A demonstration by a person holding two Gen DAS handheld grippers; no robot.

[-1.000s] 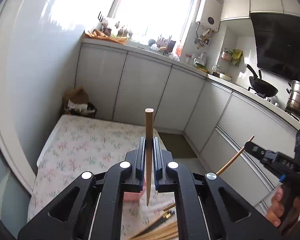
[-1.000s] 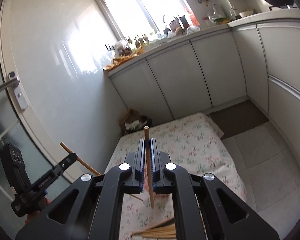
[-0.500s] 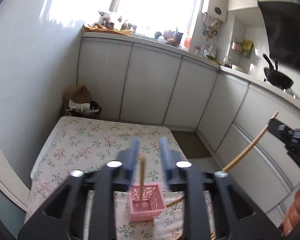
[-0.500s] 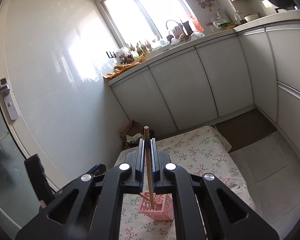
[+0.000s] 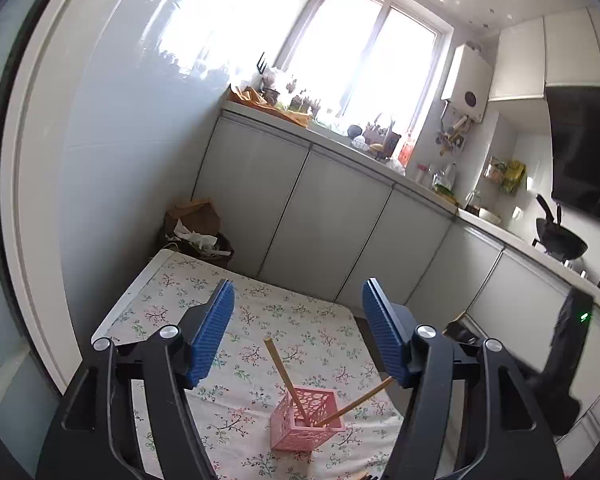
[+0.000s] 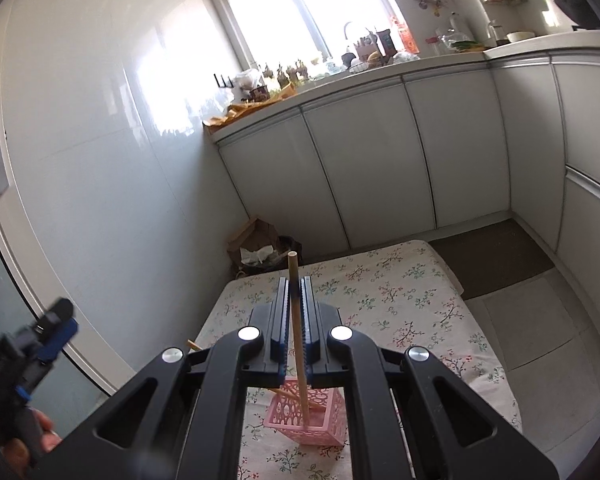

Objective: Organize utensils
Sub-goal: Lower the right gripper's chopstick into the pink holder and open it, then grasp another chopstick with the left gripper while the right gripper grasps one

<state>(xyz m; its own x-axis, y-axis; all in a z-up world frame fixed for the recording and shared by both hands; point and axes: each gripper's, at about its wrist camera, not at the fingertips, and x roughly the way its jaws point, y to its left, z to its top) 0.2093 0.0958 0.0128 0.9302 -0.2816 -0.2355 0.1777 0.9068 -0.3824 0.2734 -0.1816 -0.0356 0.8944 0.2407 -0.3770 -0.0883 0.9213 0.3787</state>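
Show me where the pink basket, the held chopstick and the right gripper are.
pink basket (image 5: 290, 436): left wrist view, front wall.
held chopstick (image 6: 293, 276): right wrist view, upper shaft above the jaws.
right gripper (image 6: 295, 300): right wrist view, between the fingertips.

You are working in a home kitchen. Pale base cabinets (image 5: 332, 216) run in an L beneath a cluttered countertop (image 6: 340, 76) under a bright window (image 5: 360, 48). Note the wok (image 5: 560, 240) on the hob, the dark range hood (image 5: 588, 148) above it, a white wall-mounted water heater (image 5: 466, 80), and a bin with paper waste (image 6: 260, 252) in the corner. A floral-clothed table (image 5: 292, 320) stands in front.
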